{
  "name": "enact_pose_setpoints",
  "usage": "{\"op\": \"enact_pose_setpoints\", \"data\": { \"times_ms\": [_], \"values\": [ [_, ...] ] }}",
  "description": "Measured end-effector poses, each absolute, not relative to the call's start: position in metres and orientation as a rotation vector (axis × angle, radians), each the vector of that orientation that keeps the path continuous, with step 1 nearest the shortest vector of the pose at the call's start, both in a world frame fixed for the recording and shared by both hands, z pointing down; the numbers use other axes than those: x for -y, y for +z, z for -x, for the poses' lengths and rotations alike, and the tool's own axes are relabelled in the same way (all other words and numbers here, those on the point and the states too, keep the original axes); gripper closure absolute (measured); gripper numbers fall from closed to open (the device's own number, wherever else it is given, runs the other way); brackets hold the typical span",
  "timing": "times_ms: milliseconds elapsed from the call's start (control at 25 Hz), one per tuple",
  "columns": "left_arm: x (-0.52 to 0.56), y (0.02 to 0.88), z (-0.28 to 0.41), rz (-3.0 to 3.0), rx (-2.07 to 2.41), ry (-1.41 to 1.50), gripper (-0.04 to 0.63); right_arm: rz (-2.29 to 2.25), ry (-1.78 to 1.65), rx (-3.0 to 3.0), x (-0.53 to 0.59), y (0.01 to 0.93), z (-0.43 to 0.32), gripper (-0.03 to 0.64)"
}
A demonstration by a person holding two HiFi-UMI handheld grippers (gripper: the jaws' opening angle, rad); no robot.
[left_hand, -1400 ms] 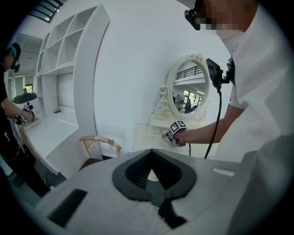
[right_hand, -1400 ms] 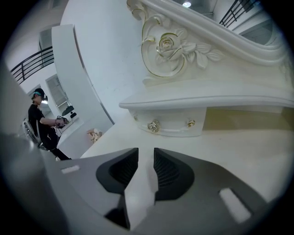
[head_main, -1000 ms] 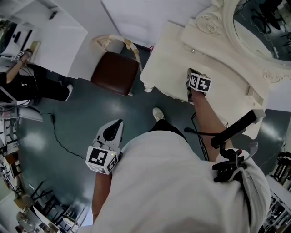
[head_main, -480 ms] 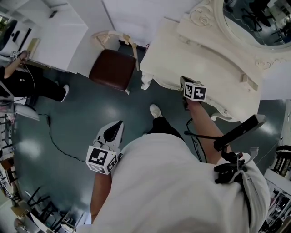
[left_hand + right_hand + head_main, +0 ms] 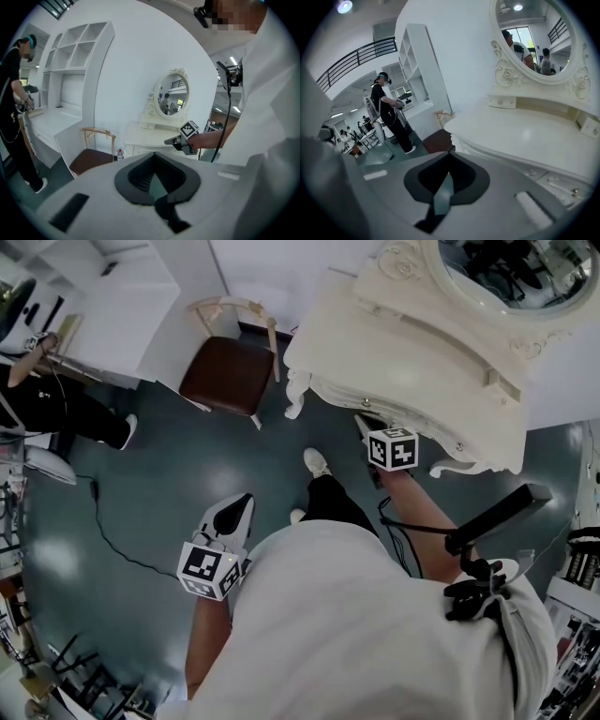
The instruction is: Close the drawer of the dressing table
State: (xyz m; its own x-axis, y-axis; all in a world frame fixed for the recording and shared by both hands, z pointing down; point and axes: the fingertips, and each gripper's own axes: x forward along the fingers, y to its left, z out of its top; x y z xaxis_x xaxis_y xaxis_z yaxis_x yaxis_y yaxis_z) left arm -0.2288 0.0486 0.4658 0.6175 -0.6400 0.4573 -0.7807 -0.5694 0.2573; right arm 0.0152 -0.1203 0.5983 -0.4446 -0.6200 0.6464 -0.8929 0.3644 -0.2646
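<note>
The cream dressing table [image 5: 422, 343] with its oval mirror [image 5: 497, 273] stands at the upper right of the head view. Its drawer fronts [image 5: 562, 180], with small knobs, look flush with the table's front. My right gripper [image 5: 364, 425] is shut on nothing and hangs over the floor just in front of the table's edge, clear of it. The left gripper view catches that gripper [image 5: 168, 140] in front of the table [image 5: 145, 136]. My left gripper [image 5: 247, 497] is shut too, empty, low at my left side over the floor, far from the table.
A wooden chair with a brown seat [image 5: 225, 376] stands left of the table. A person in black [image 5: 56, 409] stands at the far left by a white shelf unit [image 5: 75, 51]. A cable [image 5: 112, 521] lies on the dark green floor.
The right gripper has drawn back from the table's front toward me. The table has slid up and away in the head view. The left gripper keeps its place by my side.
</note>
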Motion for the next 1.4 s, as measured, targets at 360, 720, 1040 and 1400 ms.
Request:
{"op": "enact_pose_setpoints", "data": {
  "times_ms": [360, 720, 1040, 1400],
  "values": [
    [-0.101, 0.466, 0.23, -2.439, 1.107, 0.41, 0.592, -1.206, 0.717, 2.257, 0.04, 0.57, 0.016, 0.617],
    [-0.12, 0.472, 0.211, -2.459, 1.073, 0.409, 0.592, -1.154, 0.645, 2.293, 0.007, 0.559, 0.015, 0.617],
    [-0.126, 0.473, 0.196, -2.482, 1.032, 0.42, 0.592, -1.145, 0.63, 2.301, -0.011, 0.554, 0.007, 0.617],
    [-0.128, 0.48, 0.179, -2.502, 0.949, 0.433, 0.592, -1.177, 0.636, 2.28, -0.026, 0.553, -0.01, 0.617]
  ]
}}
